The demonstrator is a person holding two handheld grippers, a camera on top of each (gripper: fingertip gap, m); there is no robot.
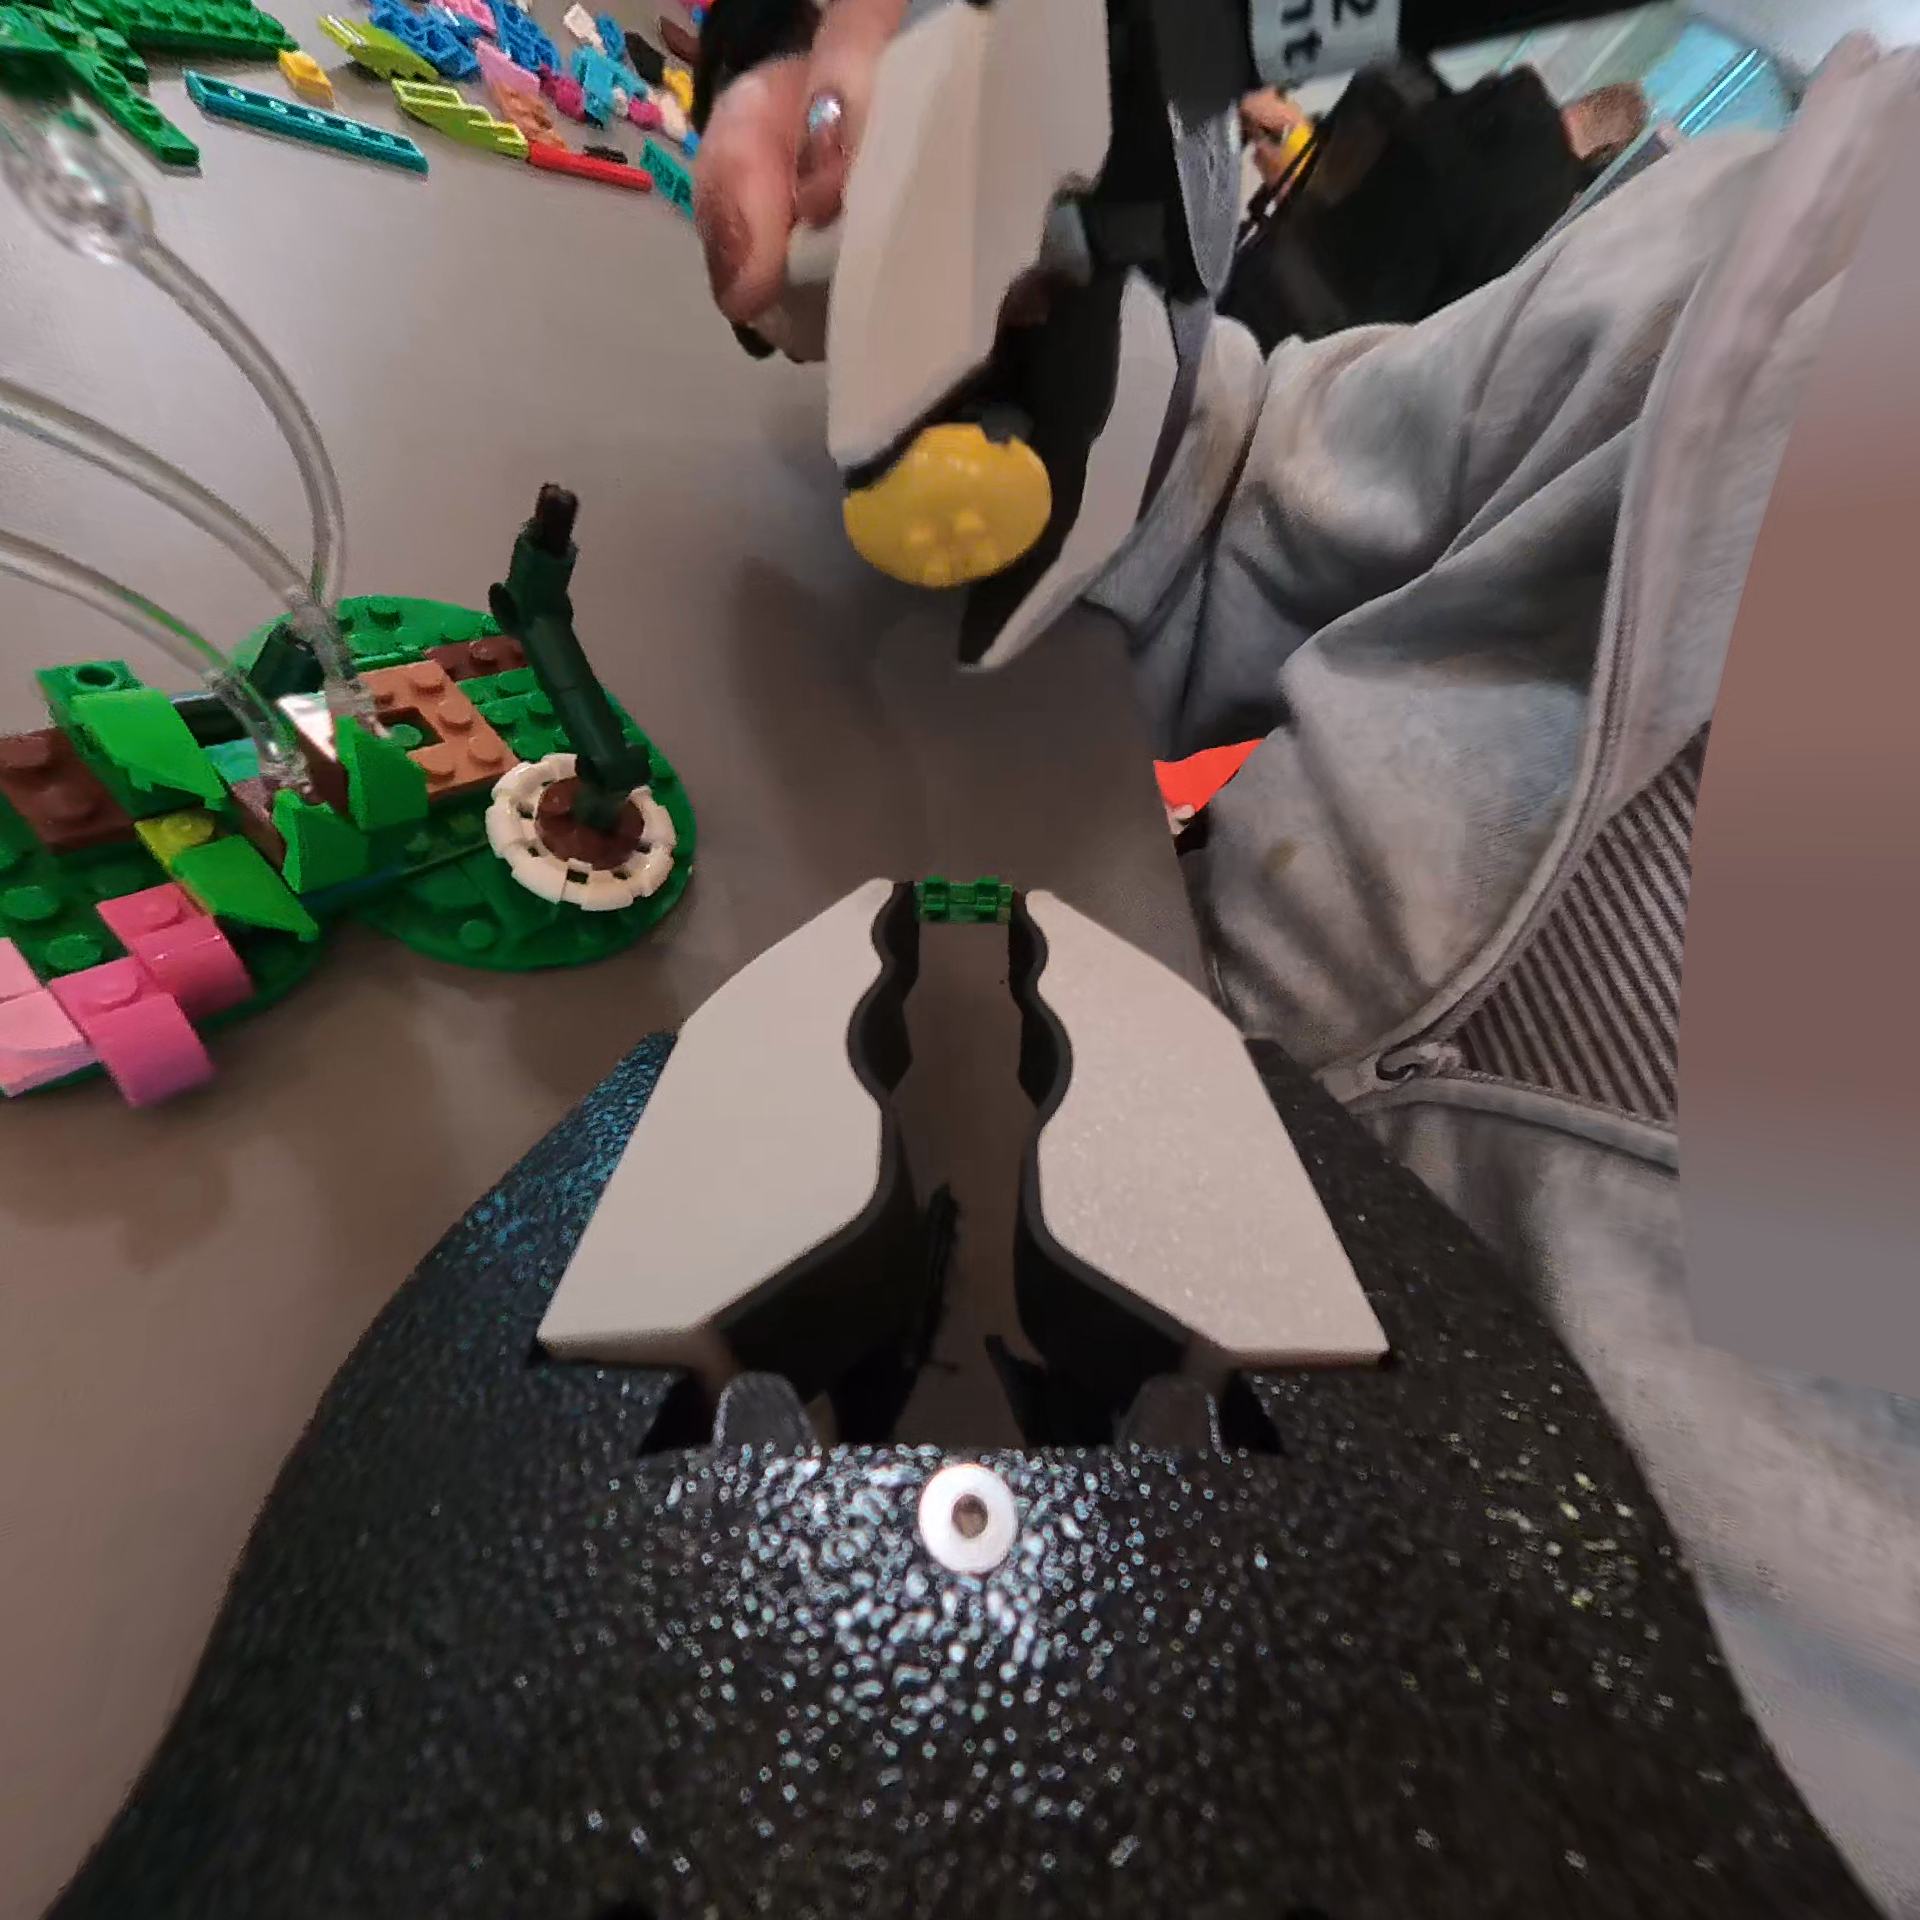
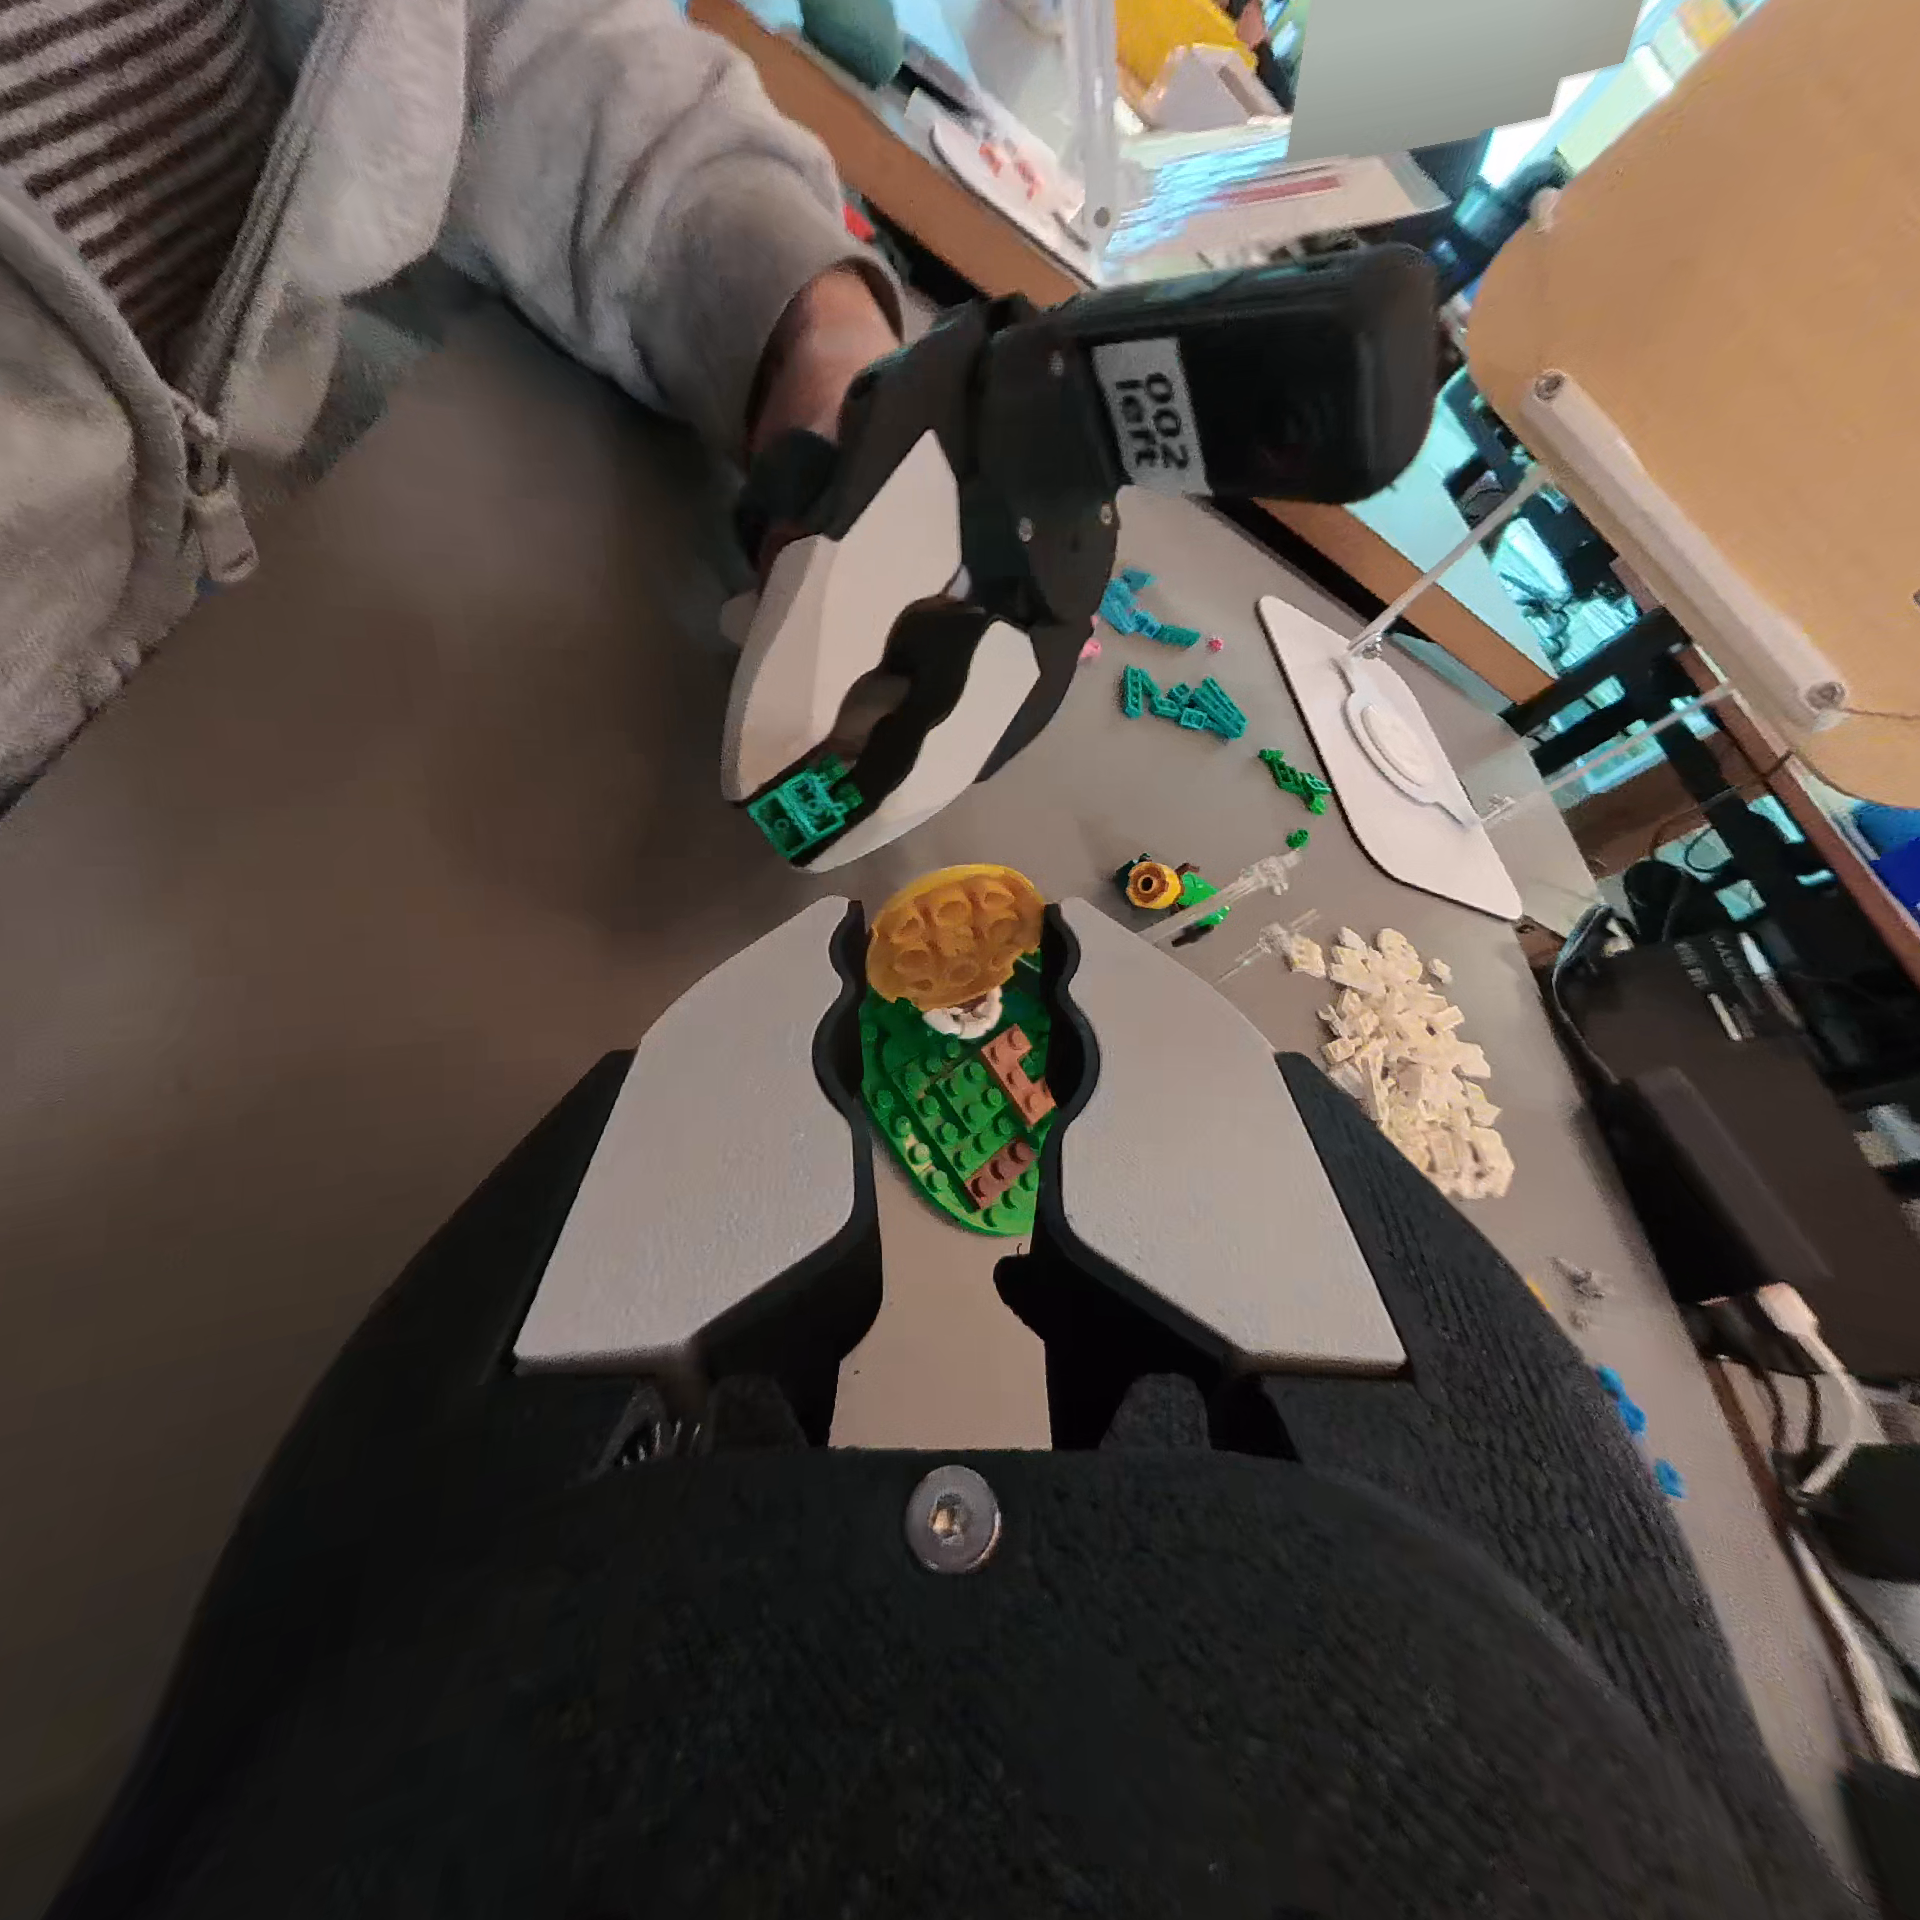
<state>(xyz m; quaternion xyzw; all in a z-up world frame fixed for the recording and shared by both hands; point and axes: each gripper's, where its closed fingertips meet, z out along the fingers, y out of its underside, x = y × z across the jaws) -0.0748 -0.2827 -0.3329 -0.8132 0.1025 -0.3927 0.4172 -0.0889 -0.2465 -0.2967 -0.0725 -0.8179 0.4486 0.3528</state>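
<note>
- The brick garden (image 1: 343, 790) stood at the left on the grey table (image 1: 499, 343), its dark green stalk (image 1: 566, 665) leaning up from a white ring (image 1: 582, 831), its bare tip free
- The left tongs (image 1: 964, 902) were clamped on a small green brick (image 1: 964, 900), both pads (image 1: 902, 925) pressed to its ends, held clear of the table near the person's grey jacket (image 1: 1455, 623)
- The right tongs (image 2: 951, 935) gripped a round yellow disc (image 2: 954, 940) by its rim, raised above the garden and just beside the left pair
- Judged from this, the two pieces looked meant to join: best to keep the disc level, bring the brick's studs square to its underside, and press straight, not twisting
- A grip so near the brick's ends could let it pivot, so steady pressure mattered
</note>
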